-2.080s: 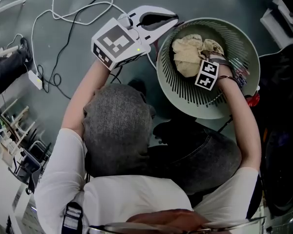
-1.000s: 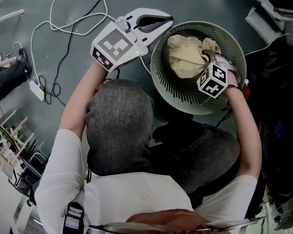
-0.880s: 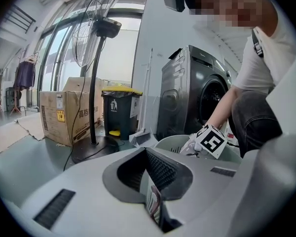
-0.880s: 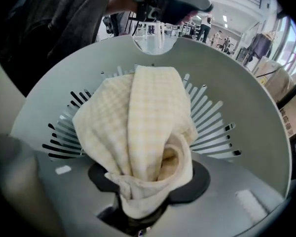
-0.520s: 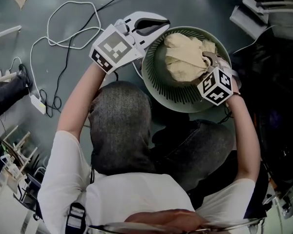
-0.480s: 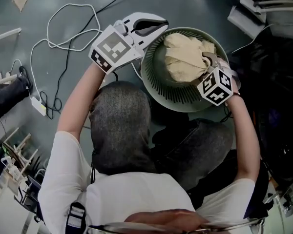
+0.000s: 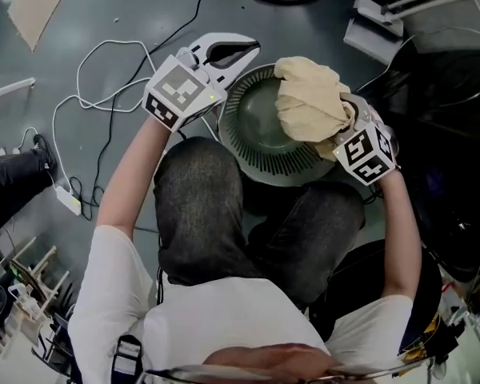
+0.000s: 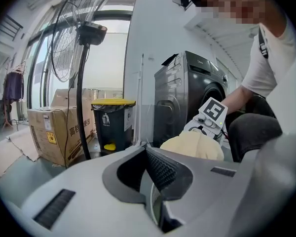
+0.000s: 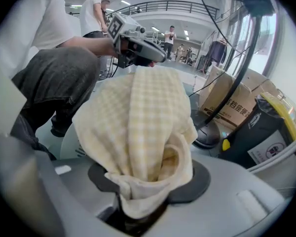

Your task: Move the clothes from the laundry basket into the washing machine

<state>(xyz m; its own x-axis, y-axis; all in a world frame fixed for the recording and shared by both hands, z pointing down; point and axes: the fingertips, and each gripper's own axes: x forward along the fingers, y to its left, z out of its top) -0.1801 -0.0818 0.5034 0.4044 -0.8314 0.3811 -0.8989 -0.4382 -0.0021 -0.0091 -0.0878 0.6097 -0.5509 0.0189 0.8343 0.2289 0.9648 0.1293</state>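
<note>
Right gripper (image 9: 140,204) was clamped on a bunched pale-yellow checked cloth (image 9: 138,117); its own view showed the fabric wadded between the jaws and spilling outward toward frame top. Head view gave what that view couldn't: the cloth sat over the upper-right rim of the round slatted laundry basket (image 7: 248,154), w/ the basket's floor bare. Couldn't tell whether the cloth touched the rim.

Left gripper (image 8: 149,157) was pinching the basket's rim, w/ a slatted strip visible between its pads at bottom centre of the left gripper view. Only that view showed the washing machine (image 8: 185,98), a dark grey front-loader at centre right, behind the cloth. Left of it stood a bin w/ yellow lid (image 8: 111,120), a cardboard box (image 8: 52,132) & a tall fan (image 8: 76,38). Right gripper view alone caught people standing in the far background, top centre.

In the head view both forearms reached up-frame on either side of the person's knees, left arm toward the basket's upper-left edge & right arm along its right side, w/ its marker cube at the rim. White cables (image 7: 104,70) looped on the floor at upper left.
</note>
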